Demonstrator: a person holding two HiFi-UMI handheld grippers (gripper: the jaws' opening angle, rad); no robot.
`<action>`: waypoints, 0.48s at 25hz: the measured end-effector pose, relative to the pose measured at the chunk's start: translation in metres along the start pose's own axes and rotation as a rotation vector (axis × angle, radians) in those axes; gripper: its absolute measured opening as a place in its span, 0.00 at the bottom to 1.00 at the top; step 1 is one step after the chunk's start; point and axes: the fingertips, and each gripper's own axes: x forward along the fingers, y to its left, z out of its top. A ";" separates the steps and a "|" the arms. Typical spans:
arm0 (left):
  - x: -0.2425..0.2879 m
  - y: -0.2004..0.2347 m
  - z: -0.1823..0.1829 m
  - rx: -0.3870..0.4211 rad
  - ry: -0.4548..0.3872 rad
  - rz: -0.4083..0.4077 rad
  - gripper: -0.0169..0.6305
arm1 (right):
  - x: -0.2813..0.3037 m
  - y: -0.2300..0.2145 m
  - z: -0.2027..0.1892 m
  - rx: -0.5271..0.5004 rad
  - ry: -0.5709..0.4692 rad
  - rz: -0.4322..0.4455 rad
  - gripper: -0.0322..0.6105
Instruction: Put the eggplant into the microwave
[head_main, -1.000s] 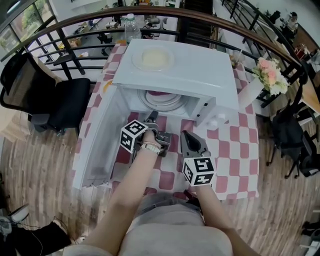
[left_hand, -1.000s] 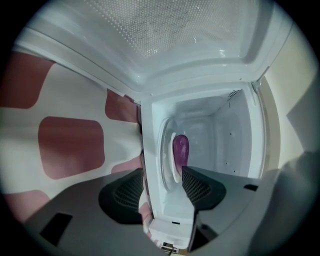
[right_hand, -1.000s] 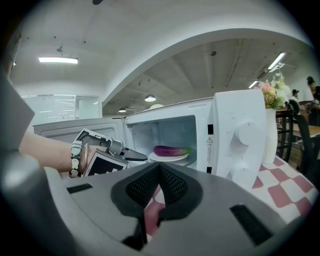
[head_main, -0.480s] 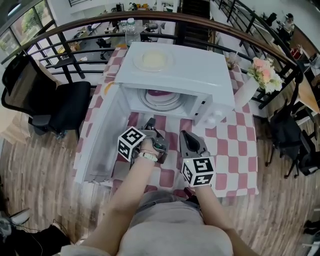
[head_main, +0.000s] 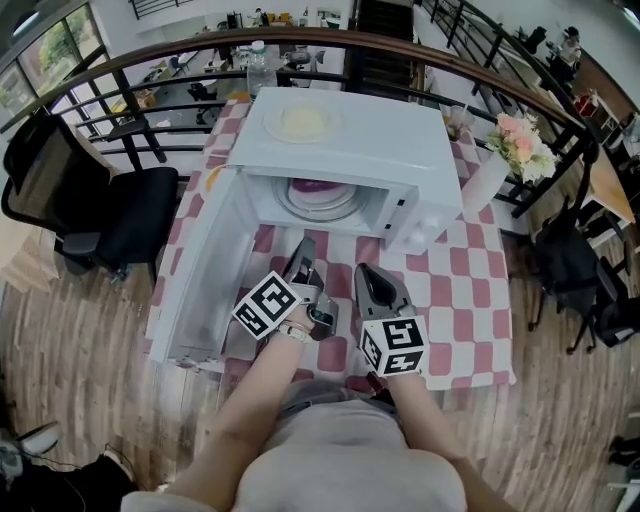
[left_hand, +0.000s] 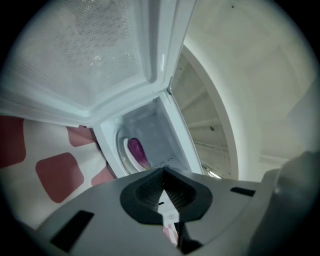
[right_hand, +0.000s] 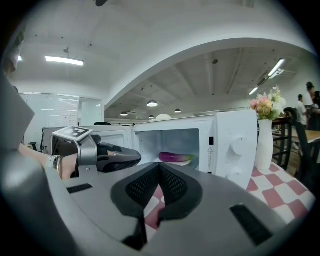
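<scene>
- Eggplant (head_main: 318, 186): purple, lying on the white plate (head_main: 325, 207) inside the microwave (head_main: 350, 130), upper centre of the head view. Nothing touches it.
- Microwave: white, with its door (head_main: 195, 270) swung fully open to the left. A second pale plate (head_main: 303, 120) sits on its roof. The control panel and knob are on the right face.
- Left tool (head_main: 305, 245): clenched and empty, hanging in front of the cavity opening, clear of the eggplant.
- Right tool (head_main: 361, 268): jaws together with nothing between them. It is just right of the left tool, also short of the microwave.
- Counter (head_main: 470, 290): covered in a red-and-white checked cloth. The microwave takes up most of the far half.
- White vase (head_main: 487, 180) with pink and white flowers (head_main: 525, 145) stands at the counter's right edge, beside the microwave.
- Clear bottle (head_main: 260, 55) stands behind the microwave, top centre.
- Room: wood-plank floor (head_main: 80, 330) and a curved dark railing (head_main: 150, 50) across the top of the frame.
- Black office chair (head_main: 110, 210) at left, with more dark chairs (head_main: 580, 270) at right.
- The right gripper view shows a white arched ceiling with strip lights (right_hand: 62, 60).
</scene>
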 end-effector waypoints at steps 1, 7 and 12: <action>-0.001 -0.004 -0.001 0.033 0.002 -0.020 0.03 | -0.001 0.001 0.001 -0.005 -0.003 0.002 0.09; -0.011 -0.035 -0.006 0.332 0.022 -0.111 0.03 | -0.005 0.005 0.003 -0.021 -0.019 0.009 0.09; -0.018 -0.050 -0.017 0.577 0.048 -0.147 0.03 | -0.009 0.008 0.004 -0.027 -0.036 0.011 0.09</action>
